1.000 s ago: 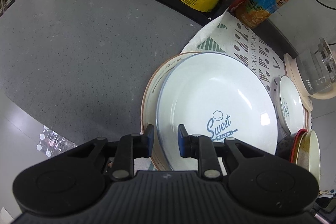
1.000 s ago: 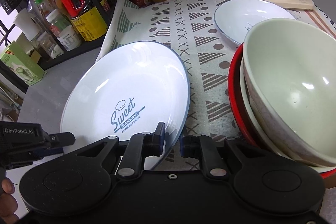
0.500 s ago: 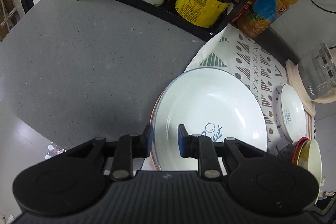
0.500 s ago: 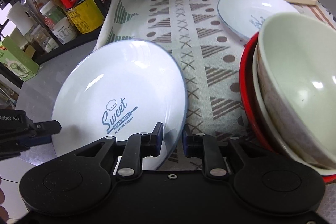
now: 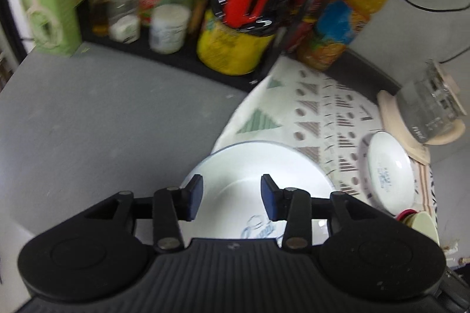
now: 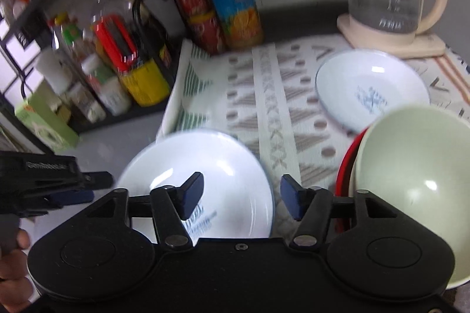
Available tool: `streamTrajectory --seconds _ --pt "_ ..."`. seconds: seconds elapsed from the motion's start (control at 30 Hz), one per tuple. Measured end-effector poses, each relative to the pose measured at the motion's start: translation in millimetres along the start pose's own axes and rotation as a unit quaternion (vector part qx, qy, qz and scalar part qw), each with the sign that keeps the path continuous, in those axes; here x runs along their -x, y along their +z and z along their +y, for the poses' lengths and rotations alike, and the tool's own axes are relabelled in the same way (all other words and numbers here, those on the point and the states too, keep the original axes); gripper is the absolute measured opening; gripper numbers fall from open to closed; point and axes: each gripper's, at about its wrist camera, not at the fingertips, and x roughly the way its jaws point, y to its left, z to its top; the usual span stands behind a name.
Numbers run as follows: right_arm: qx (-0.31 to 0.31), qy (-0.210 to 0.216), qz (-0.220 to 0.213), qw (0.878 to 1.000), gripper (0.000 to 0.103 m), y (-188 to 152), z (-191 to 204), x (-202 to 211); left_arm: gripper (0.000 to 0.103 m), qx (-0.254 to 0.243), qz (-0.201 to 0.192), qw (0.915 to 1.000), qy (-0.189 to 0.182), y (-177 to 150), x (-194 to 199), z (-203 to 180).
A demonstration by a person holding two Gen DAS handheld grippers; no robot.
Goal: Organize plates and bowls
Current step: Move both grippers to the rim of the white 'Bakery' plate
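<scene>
The large white round plate with blue "Sweet Bakery" lettering (image 6: 199, 181) lies flat, half on the grey table (image 5: 102, 113), half on the patterned cloth (image 6: 264, 95). Both the left tongs (image 5: 232, 192) and the right tongs (image 6: 241, 195) have just been opening and stand wide above it, gripping nothing. The risk, I judge: the pale green bowl (image 6: 411, 181), tilted in its stack by the right tongs, could be knocked over. A small white plate (image 6: 370, 89) lies beyond.

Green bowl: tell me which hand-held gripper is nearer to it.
Right. The right hand-held gripper hangs open right beside the green bowl; the left hand-held gripper is open across the big plate, farther off.
</scene>
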Motion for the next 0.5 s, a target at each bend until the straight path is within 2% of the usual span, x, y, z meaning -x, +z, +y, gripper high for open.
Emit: streamTrajectory --seconds 0.1,0.27,0.37,0.5 --pt "-0.002 -0.007 -0.012 1.000 0.067 9 -5 2 0.046 -0.018 0.003 0.9998 -0.012 7 -6 -11" --pt "-0.040 -0.024 -0.038 0.998 0.070 26 -20 7 0.048 -0.044 0.011 0.9985 -0.031 21 -17 -26" --pt "-0.053 -0.042 -0.049 0.997 0.071 32 -25 9 0.060 -0.062 0.017 0.9974 -0.034 28 -25 -36" --pt "-0.076 -0.066 -0.063 0.993 0.077 38 -34 12 0.072 -0.090 0.021 0.9947 -0.045 36 -33 -48"
